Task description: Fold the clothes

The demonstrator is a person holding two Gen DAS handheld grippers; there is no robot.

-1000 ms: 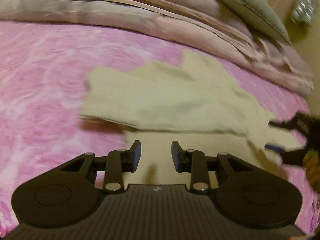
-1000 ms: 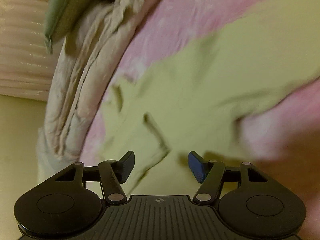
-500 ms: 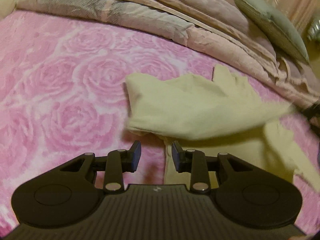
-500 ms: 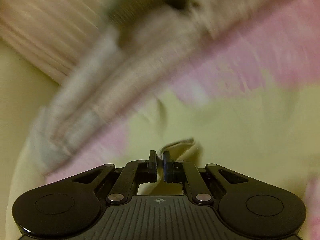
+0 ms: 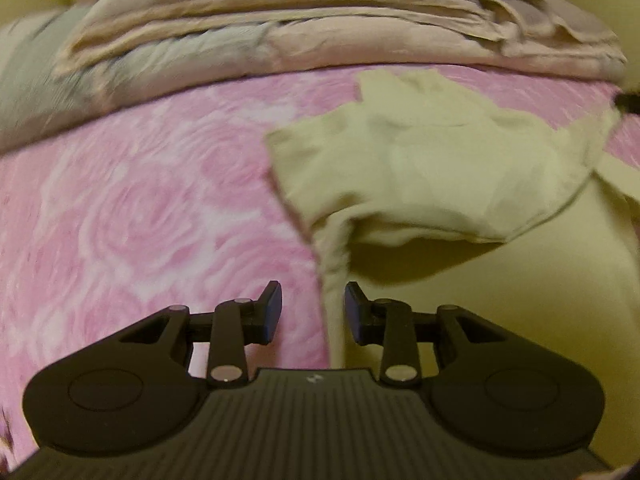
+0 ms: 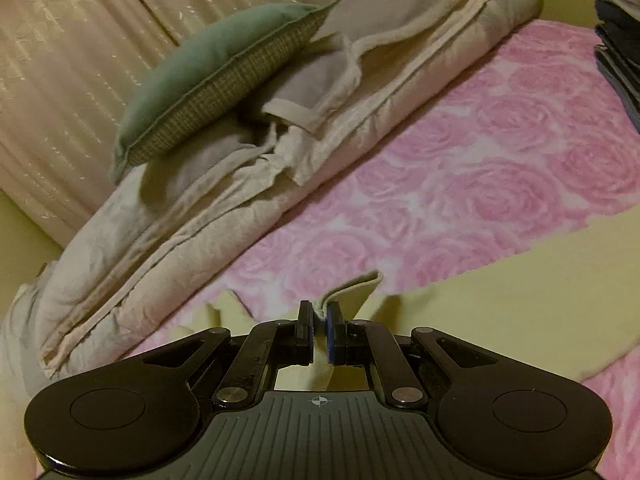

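A pale yellow garment (image 5: 432, 168) lies on the pink rose-patterned bedspread (image 5: 140, 216), its upper part folded over the lower. In the left wrist view my left gripper (image 5: 313, 300) hovers over the garment's left edge with its jaws opening; the cloth edge runs between the fingers but the pads do not press on it. In the right wrist view my right gripper (image 6: 319, 316) is shut on a hemmed edge of the garment (image 6: 500, 304) and holds it lifted above the bed. Its dark tip shows at the far right edge of the left wrist view.
A folded beige quilt (image 6: 248, 184) with a green cushion (image 6: 208, 76) on top lies along the far side of the bed. A curtain (image 6: 80, 60) hangs behind it. A stack of folded clothes (image 6: 620, 40) stands at the upper right.
My right gripper closed on the garment's hem and lifted it. The left gripper shifted to the garment's left edge, rolled, and its jaws widened.
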